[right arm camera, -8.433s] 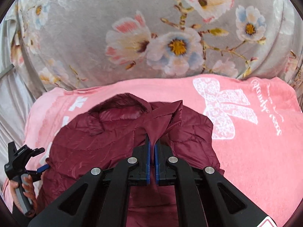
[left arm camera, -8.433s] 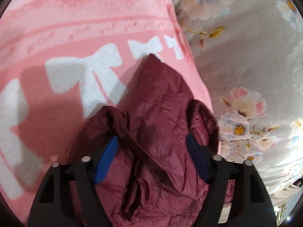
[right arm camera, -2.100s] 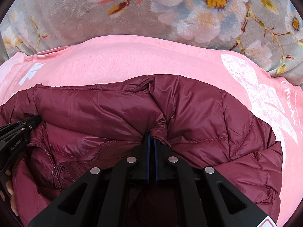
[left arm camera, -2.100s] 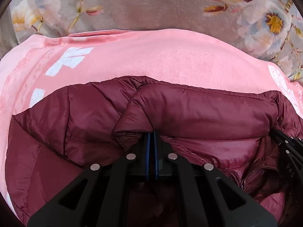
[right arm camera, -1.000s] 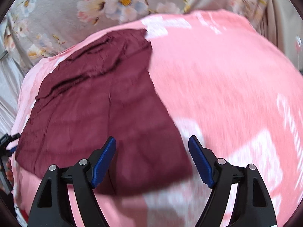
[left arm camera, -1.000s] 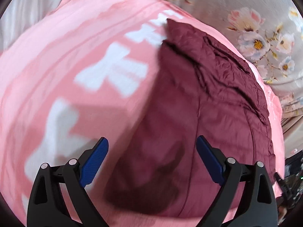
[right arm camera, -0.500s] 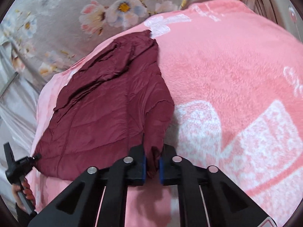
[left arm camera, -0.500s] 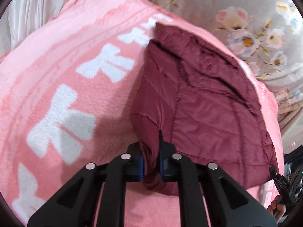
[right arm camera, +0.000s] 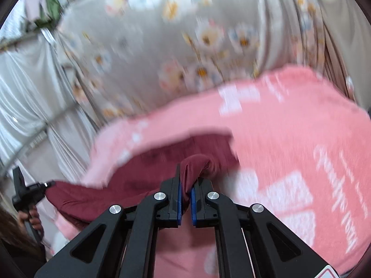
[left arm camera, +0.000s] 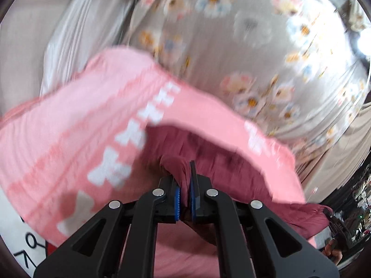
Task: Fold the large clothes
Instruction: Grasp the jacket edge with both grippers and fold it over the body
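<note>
Each black hand-held gripper has blue pads, silver screws.

— What's different since half a second ago?
— You've raised both corners of the maroon jacket off the pink blanket; its near edge now hangs between your left gripper and right gripper.
— And the view?
— Both cameras tipped up: the floral sheet fills the top, blurred.

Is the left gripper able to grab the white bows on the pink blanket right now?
Probably not: the left gripper is shut on the maroon jacket, so it would have to let go before reaching the white bows.
</note>
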A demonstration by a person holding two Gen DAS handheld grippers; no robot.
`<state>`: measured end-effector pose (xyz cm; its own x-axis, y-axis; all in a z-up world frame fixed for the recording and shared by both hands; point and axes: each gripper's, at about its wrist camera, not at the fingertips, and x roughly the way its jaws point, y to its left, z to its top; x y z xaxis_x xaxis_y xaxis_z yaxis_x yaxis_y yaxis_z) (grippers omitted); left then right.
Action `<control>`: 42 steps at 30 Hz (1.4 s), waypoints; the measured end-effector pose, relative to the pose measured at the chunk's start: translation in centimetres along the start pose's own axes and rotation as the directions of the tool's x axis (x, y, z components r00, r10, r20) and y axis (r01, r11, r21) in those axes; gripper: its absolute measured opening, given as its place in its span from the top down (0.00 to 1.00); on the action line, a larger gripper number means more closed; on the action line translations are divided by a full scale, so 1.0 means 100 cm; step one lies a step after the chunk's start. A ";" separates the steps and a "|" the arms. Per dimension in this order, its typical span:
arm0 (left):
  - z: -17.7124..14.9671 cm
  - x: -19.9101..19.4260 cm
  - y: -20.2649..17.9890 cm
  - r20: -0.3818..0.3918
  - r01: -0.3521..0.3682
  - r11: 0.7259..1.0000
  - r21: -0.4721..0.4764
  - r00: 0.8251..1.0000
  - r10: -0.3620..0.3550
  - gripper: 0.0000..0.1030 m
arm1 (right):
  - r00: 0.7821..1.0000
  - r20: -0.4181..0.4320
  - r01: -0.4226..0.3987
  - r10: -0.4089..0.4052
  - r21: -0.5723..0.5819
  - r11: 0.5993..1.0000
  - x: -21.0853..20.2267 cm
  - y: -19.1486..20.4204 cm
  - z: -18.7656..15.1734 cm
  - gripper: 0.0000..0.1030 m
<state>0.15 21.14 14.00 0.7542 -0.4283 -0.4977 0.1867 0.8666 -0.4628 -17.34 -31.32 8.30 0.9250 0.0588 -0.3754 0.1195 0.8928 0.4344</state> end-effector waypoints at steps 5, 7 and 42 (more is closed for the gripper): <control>0.043 0.033 -0.025 0.069 -0.044 0.997 0.065 0.997 0.039 0.95 | 0.990 0.139 -0.007 0.006 0.003 1.000 0.032 0.011 0.052 0.95; 0.061 0.071 -0.031 0.061 -0.104 0.990 0.095 0.993 0.098 0.95 | 0.990 0.136 0.029 -0.032 0.022 0.999 0.078 0.004 0.072 0.95; 0.019 0.409 0.035 -0.242 -0.363 0.905 0.221 0.879 0.411 0.90 | 0.937 -0.266 0.271 -0.228 0.137 0.953 0.392 -0.103 0.016 0.87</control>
<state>32.86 7.17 -6.60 0.5872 -0.0820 -0.8053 0.0346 0.9965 -0.0763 18.29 -38.91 -9.61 0.7432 -0.0298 -0.6684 0.4139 0.8054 0.4242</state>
